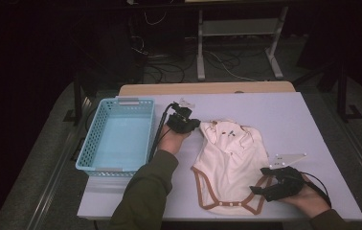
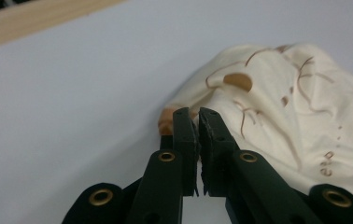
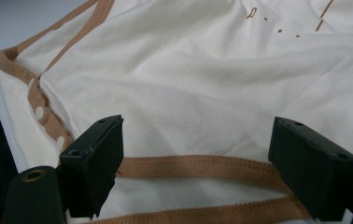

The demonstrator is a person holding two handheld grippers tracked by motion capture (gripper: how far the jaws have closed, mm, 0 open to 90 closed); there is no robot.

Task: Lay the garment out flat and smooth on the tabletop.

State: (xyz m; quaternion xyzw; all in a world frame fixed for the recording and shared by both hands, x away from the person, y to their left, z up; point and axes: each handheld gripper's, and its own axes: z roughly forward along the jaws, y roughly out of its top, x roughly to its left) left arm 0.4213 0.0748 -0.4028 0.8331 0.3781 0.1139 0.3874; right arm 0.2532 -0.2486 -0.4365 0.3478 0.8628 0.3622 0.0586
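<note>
- The cream bodysuit [image 1: 231, 165] is lying flat on the white table [image 1: 289, 120], just right of the blue basket [image 1: 117, 139]; it is looking light, soft and floppy, likely to sag and bunch when lifted.
- The left gripper [image 1: 192, 125] is sitting at the shoulder edge with jaws nearly closed; whether cloth is pinched, I cannot tell.
- The right gripper [image 3: 195, 163] is standing wide over the brown-trimmed leg hem, not yet gripping.
- The trimmed edges are offering the firmest hold; open tabletop is lying beyond and to the right; the near table edge is sitting close.

Left gripper [image 1: 192, 125] closed, right gripper [image 1: 257, 190] wide.
</note>
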